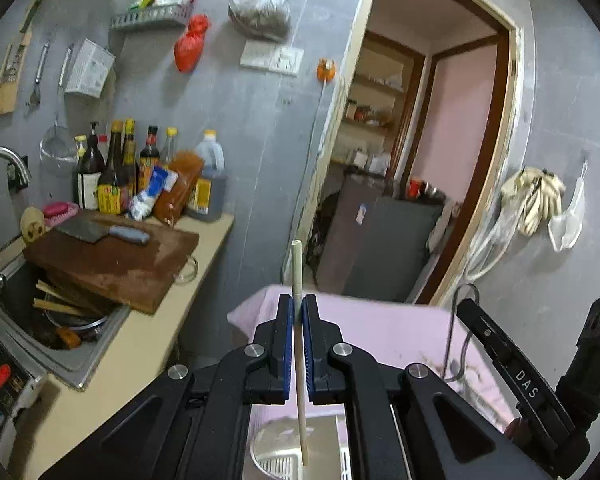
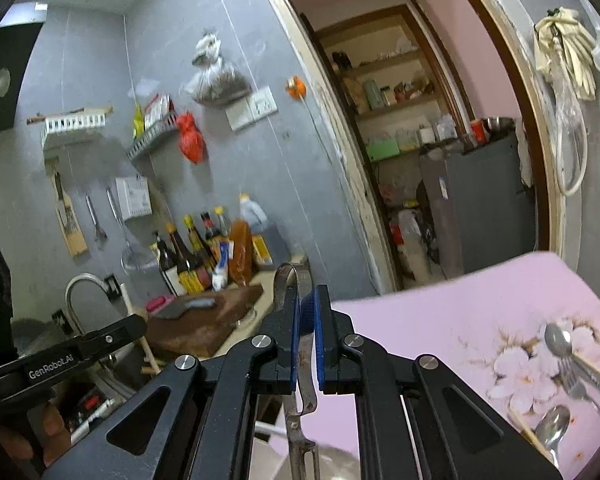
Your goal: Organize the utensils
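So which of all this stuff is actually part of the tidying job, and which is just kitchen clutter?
Part of the job:
- chopstick in left gripper
- metal utensil in right gripper
- spoons and fork on the pink tablecloth

Just lying about:
- cleaver on chopping board
- sauce bottles
- red bag

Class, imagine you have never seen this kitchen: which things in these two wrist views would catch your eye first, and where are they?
Front and centre, the left gripper is shut on a pale chopstick standing nearly upright above a metal container. The right gripper clamps metal utensils, while more cutlery lies on the pink flowered tablecloth at right. On the counter to the left, a cleaver rests on a dark cutting board.
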The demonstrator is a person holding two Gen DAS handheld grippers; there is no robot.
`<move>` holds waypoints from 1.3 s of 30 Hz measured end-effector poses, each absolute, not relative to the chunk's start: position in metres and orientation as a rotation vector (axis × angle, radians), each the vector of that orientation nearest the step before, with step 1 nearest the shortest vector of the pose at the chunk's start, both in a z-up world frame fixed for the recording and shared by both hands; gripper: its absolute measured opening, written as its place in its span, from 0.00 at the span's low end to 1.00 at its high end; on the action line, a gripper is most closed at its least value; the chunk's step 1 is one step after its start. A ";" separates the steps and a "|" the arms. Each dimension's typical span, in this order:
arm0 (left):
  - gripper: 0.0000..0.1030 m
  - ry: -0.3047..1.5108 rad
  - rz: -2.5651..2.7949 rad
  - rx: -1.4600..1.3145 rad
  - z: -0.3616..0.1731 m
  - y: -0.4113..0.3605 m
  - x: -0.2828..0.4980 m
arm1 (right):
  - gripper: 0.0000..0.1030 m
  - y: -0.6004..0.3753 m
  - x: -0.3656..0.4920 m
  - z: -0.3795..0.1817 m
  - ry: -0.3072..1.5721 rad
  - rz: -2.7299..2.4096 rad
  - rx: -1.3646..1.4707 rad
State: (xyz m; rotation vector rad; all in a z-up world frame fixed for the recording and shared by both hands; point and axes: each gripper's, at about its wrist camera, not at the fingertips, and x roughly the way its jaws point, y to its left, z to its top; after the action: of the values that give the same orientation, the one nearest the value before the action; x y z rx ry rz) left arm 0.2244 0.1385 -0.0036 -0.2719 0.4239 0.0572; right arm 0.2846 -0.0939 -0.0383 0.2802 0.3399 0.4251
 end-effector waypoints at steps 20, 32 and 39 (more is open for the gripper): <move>0.06 0.600 -0.030 -0.263 -0.035 0.126 0.216 | 0.29 -0.120 0.249 -0.057 0.495 0.421 0.208; 0.50 0.593 -0.011 -0.300 -0.032 0.102 0.191 | 0.58 -0.172 0.223 -0.028 0.417 0.344 0.213; 0.79 0.506 0.035 -0.259 -0.016 0.066 0.172 | 0.86 -0.204 0.204 -0.004 0.334 0.266 0.144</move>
State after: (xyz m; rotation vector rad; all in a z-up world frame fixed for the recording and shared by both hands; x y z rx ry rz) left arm 0.1721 0.0657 -0.0164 -0.2591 0.5063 0.0346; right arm 0.2042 -0.2039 -0.0038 0.1442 0.3339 0.2663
